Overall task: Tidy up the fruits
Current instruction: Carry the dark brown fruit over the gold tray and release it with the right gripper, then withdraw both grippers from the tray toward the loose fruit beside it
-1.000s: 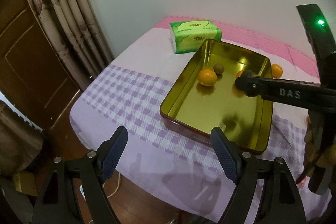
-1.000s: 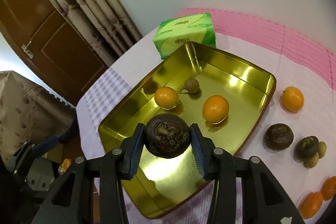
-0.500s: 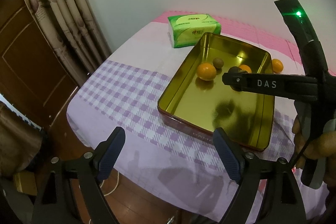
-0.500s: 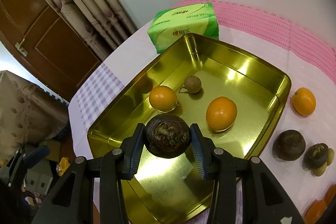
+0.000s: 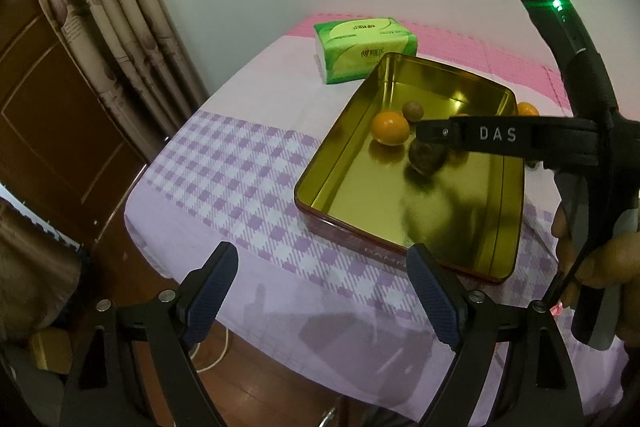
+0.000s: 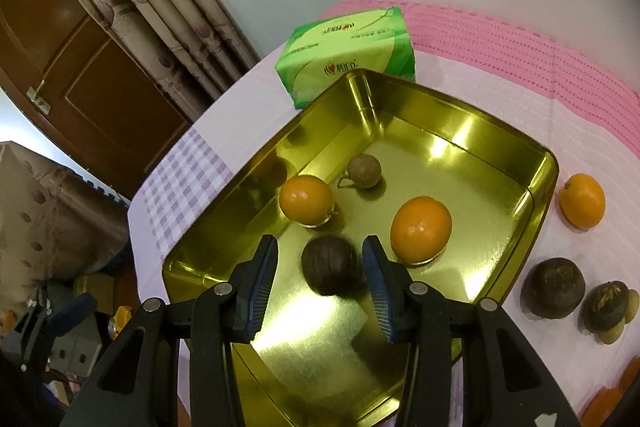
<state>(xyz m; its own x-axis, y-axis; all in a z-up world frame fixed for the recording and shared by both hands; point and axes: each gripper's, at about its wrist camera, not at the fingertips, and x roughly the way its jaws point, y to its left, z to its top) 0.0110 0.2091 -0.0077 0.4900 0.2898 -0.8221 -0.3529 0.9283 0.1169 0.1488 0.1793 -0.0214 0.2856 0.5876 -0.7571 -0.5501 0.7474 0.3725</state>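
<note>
Right tongs (image 6: 320, 241) were noted poised over the gold tin (image 6: 544, 163), tips pointed down into it. The jaws stood partly apart and released: a dark brown fruit (image 6: 331, 265) was seen between and just beyond the two blue pads (image 6: 260, 283), blurred and low in the tin. A clear gap was seen between the fruit and the left pad; at the right pad the fruit overlapped in view, and contact could not be judged. Just past the left fingertip a small orange (image 6: 306, 200) was recorded on the tin floor; just past the right fingertip, a larger orange (image 6: 421, 229). Further ahead of the tips, between the two oranges, a small tan round fruit (image 6: 364, 171) was noted. Beyond the tin's far corner a green tissue pack (image 6: 352, 55) lay on the tablecloth (image 6: 480, 83). Off to the right of the right finger, outside the tin, a third orange (image 6: 582, 201) and two dark fruits (image 6: 554, 287) were seen on the cloth, the nearer of the two beside some small pale ones. Left tongs (image 5: 320, 251) were held wide and released, nothing between the pads, above the checked near edge of the cloth; the tin lay ahead of the right fingertip. The hand (image 5: 600, 267) holding the right tongs was seen at the far right of that view.
</note>
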